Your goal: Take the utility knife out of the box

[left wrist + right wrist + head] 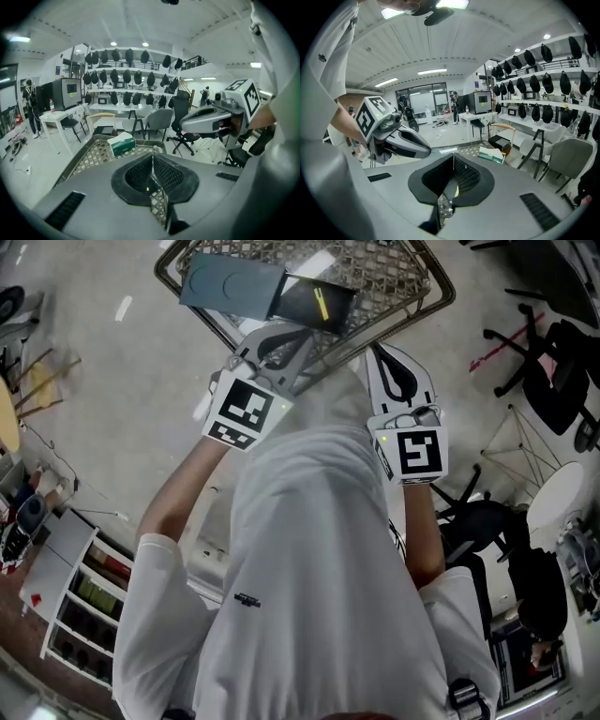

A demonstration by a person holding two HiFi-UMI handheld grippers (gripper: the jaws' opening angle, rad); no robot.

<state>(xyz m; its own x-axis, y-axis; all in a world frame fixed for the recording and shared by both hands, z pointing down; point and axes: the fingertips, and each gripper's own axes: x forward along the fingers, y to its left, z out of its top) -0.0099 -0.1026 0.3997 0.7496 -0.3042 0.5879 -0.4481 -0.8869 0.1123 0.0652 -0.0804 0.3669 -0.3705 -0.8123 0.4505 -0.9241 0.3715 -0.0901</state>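
Wire basket [384,273] at twelve o'clock holds a teal box [230,285], with a black yellow-striped case [319,301] at its three o'clock; the utility knife cannot be made out. Left tool [292,336] and right tool [380,357] hang clenched and empty over its near rim

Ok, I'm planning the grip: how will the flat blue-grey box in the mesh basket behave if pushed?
The blue-grey box looks flat and thin, so it is likely light and apt to slide rather than tip. It lies in the wire basket, whose mesh might snag its corners. The black piece with a yellow stripe abuts it and may shift.
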